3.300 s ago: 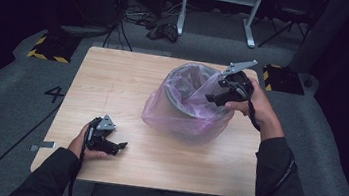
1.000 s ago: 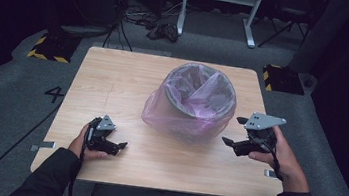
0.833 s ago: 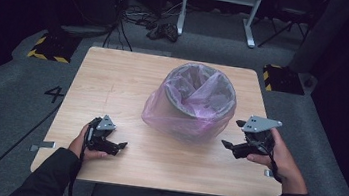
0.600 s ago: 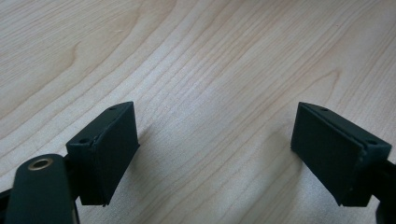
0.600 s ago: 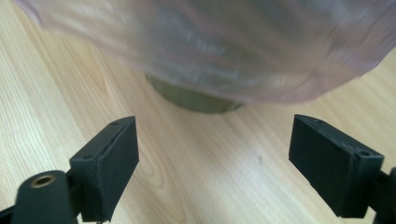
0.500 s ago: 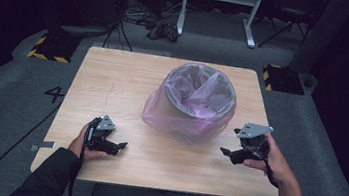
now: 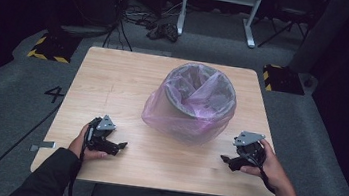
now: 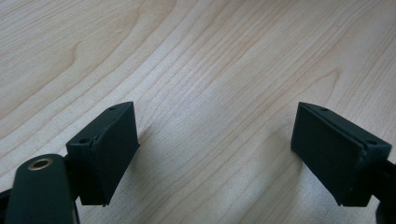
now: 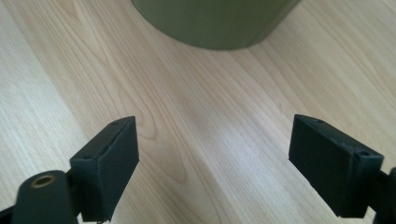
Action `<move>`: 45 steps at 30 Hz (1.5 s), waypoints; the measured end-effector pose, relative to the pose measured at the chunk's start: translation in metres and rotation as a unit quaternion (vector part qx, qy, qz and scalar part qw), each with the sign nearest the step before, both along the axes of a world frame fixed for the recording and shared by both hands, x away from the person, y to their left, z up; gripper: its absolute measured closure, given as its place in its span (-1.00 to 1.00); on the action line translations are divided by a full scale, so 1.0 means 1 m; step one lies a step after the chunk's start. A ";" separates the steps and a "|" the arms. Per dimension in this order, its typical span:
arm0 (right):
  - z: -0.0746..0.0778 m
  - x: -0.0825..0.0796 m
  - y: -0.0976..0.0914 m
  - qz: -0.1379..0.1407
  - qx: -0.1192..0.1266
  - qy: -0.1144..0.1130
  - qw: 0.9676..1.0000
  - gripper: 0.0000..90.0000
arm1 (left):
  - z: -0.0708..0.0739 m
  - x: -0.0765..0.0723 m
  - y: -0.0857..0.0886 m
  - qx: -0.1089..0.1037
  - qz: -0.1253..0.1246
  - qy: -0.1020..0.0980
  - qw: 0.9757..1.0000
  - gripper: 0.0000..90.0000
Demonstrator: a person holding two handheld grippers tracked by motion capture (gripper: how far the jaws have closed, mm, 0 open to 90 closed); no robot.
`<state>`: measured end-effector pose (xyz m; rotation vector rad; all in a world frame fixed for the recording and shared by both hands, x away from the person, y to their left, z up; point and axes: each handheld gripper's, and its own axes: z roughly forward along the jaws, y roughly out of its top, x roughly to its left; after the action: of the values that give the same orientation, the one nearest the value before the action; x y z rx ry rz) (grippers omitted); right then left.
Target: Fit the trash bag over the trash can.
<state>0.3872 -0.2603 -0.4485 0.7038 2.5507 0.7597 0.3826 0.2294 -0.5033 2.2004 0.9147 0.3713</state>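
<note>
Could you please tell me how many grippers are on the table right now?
2: the left gripper near the table's front-left, the right gripper front-right beside the bagged bin.

My right gripper (image 7: 227,161) is off the bin's (image 7: 201,88) rim now, down at the table's (image 7: 114,80) near right edge beside the pink bag (image 7: 180,119), jaws apart and empty.

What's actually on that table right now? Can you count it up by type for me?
Bins: 1, a round grey bin
Bags: 1, a pink plastic bag lining the bin and draped down its outside
Hand-held tongs: 2, the left tongs and the right tongs, both open and empty, low at the wooden table
Total: 4
</note>
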 end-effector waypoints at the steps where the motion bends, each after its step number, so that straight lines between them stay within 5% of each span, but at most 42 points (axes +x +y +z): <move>1: -0.002 0.000 -0.001 0.000 0.000 -0.001 1.000 -0.65 | 0.000 0.000 0.000 0.000 0.000 0.000 1.000 -0.68; 10: -0.016 -0.004 -0.013 -0.022 0.048 -0.006 0.999 -0.65 | 0.000 0.000 0.000 0.001 0.001 -0.001 1.000 -0.68; 22: -0.031 -0.010 -0.028 -0.046 0.084 -0.014 0.995 -0.65 | 0.000 0.000 0.000 0.002 0.001 -0.001 1.000 -0.68; 34: -0.043 -0.008 -0.049 -0.098 0.131 -0.014 0.987 -0.65 | 0.000 0.000 0.000 0.002 0.001 -0.001 1.000 -0.67; 45: -0.048 -0.005 -0.061 -0.129 0.142 -0.011 0.981 -0.65 | 0.000 0.000 0.000 0.002 0.001 -0.001 1.000 -0.68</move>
<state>0.3822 -0.3218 -0.4967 1.0850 2.2919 1.0438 0.3825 0.2296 -0.5032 2.2024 0.9150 0.3760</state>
